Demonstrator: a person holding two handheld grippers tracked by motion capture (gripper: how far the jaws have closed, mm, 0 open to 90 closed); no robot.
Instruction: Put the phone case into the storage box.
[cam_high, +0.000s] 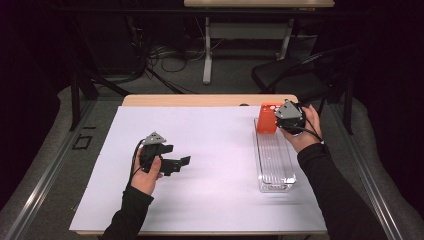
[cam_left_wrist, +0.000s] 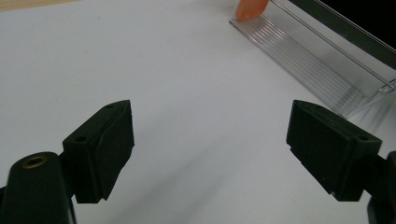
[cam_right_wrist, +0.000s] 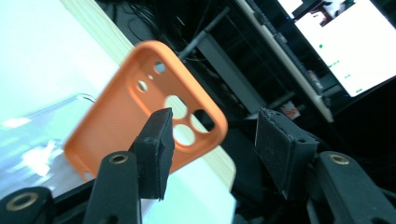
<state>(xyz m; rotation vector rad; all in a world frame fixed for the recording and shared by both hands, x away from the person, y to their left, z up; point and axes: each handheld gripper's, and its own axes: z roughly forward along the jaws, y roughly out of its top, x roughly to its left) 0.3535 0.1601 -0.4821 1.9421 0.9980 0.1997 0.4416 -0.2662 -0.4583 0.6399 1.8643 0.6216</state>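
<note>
An orange phone case (cam_high: 267, 119) stands on edge at the far end of a clear plastic tray (cam_high: 274, 165). My right gripper (cam_high: 278, 119) is right beside the case, held from the tray's right side. In the right gripper view the case (cam_right_wrist: 135, 121) sits just beyond the left jaw, with its camera-hole corner reaching into the gap, and the right gripper (cam_right_wrist: 212, 135) is open with neither pad pressing on it. My left gripper (cam_high: 179, 154) hovers over the white mat at the left, and in its own view the left gripper (cam_left_wrist: 210, 135) stands open and empty. The tray (cam_left_wrist: 317, 65) and the case (cam_left_wrist: 251, 8) lie ahead to its right.
A white mat (cam_high: 210, 150) covers most of the wooden table (cam_high: 200, 100). Behind the table are a dark chair (cam_high: 295, 75), floor cables and another desk (cam_high: 250, 20). A lit monitor (cam_right_wrist: 345, 42) glows past the table edge.
</note>
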